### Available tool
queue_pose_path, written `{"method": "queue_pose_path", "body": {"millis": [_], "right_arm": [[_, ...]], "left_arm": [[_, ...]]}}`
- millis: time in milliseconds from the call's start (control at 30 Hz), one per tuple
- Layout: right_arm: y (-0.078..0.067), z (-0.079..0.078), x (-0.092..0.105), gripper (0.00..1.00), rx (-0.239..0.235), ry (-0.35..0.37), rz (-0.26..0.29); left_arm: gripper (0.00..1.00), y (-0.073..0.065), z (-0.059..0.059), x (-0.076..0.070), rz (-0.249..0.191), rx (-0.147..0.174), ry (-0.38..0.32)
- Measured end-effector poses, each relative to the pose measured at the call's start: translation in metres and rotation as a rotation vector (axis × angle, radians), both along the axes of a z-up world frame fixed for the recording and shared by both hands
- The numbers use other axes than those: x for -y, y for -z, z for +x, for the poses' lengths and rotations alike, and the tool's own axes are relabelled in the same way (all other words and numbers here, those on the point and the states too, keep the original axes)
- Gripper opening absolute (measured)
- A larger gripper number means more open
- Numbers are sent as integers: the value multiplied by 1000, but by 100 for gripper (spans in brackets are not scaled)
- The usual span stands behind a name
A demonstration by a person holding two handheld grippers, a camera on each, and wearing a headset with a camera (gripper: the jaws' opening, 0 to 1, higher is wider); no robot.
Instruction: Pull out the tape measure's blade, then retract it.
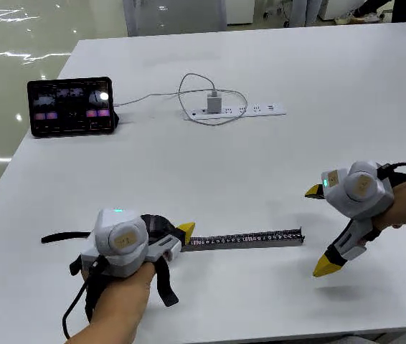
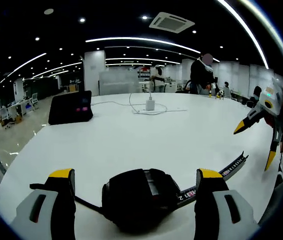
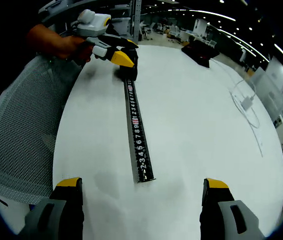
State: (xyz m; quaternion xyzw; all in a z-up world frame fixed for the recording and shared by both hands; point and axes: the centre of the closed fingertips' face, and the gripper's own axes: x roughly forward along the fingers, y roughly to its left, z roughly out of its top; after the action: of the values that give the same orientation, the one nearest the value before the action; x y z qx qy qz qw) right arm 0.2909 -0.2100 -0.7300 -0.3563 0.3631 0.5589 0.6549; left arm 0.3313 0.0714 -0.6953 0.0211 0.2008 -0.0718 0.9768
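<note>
- Your left gripper (image 2: 135,172) sat with its jaws wide, straddling the black tape measure case (image 2: 139,197) on the white table (image 1: 260,165). Whether the pads pressed on the case was hard to tell.
- The blade (image 3: 137,135) lay drawn out flat across the table.
- Your right gripper (image 3: 141,182) hovered spread wide just beyond the blade's end hook (image 3: 145,177), holding nothing.
- The pull-out looked done. Retracting came next, which called for steadying the case while the blade ran back.

The blade (image 1: 249,239) is laid out along the tabletop (image 1: 260,172) from the tape measure (image 1: 156,226), which is flanked by the left gripper's (image 1: 178,239) jaws.
</note>
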Motion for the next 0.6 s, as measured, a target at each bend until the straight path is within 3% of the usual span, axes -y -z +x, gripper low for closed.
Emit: {"method": "queue_pose_path", "body": {"millis": [167,233,300,400,467,600], "right_arm": [[3,3,-1,99,-3,-14,-20],[2,3,-3,99,-3,-27,-15],[2,4,-6,99,-4,-36,-12],[4,5,-8,99,-9,-45,-15],[6,4,-10,99,-12,-63,-20],[9,2,-14,92,-17,-94,-18]], "left_arm": [[99,4,4,-1,7,0,-24],[99,4,5,0,-27,-18,-49],[99,2,6,2,-51,-9,-59],[99,3,6,-1,-21,2,-57],[99,5,4,-5,-25,-2,-69],[99,4,3,-2,-6,19,-48]]}}
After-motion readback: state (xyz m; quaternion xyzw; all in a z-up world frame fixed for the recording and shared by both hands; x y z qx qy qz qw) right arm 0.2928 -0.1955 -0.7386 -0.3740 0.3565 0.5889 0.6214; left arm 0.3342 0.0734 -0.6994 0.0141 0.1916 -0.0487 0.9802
